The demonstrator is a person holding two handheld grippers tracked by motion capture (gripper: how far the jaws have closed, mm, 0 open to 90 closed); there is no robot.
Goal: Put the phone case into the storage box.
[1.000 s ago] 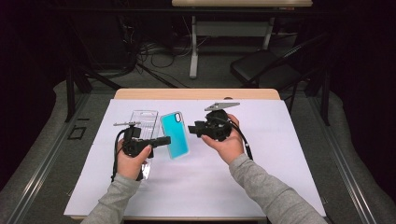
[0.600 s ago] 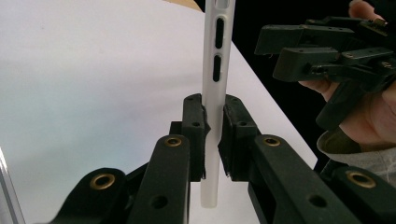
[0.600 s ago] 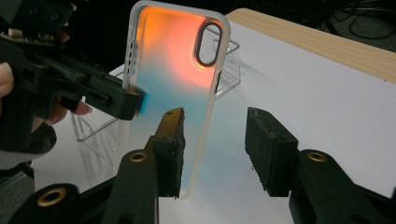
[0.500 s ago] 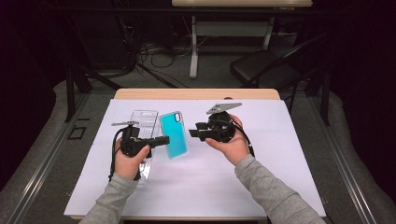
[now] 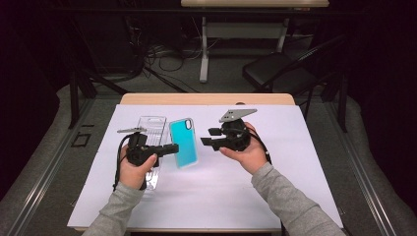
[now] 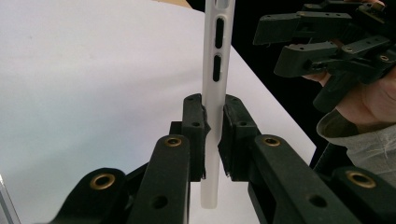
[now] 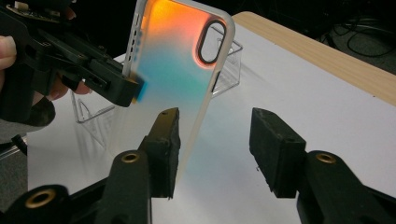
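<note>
High view: your left claw (image 5: 172, 148) holds a thin, translucent teal phone case (image 5: 184, 142) tilted above the white-covered worktop (image 5: 295, 147). Left gripper view: pads clamp its frosted side rail (image 6: 214, 116), likely light, flexible and slippery. Right gripper view: your right claw (image 7: 217, 149) has just been opening, empty; take the opposite rail.

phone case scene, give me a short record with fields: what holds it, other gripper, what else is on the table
held thing: phone case, teal in the high view
holder: left gripper, pads pressed on the case's edge
other gripper: right gripper, jaws apart and just been opening, nothing between the pads
also there: clear plastic stand
surface: white sheet on the wooden table
</note>
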